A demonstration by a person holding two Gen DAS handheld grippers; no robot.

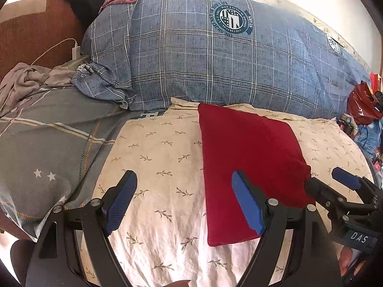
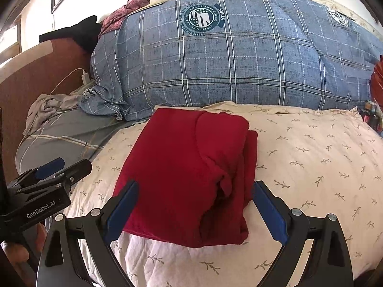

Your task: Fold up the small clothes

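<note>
A red garment [image 1: 249, 157] [image 2: 191, 174] lies folded into a thick rectangle on the cream leaf-print bedsheet [image 1: 162, 162] [image 2: 311, 157]. My left gripper [image 1: 184, 189] stands open over the sheet just left of the garment, its right pad at the garment's left edge, nothing between its pads. My right gripper [image 2: 195, 198] is open too, its blue pads spread on either side of the garment's near end without pressing on it. In the left wrist view the right gripper [image 1: 335, 184] shows at the garment's right edge. The left gripper [image 2: 62, 166] appears at the left in the right wrist view.
A big blue plaid duvet [image 1: 215, 59] [image 2: 239, 59] is bunched behind the garment. A grey pillow [image 1: 47, 138] and a crumpled beige cloth [image 1: 26, 81] lie to the left, with a white charger [image 1: 76, 50] by the brown headboard [image 1: 36, 40]. A red bag [image 1: 361, 105] sits at far right.
</note>
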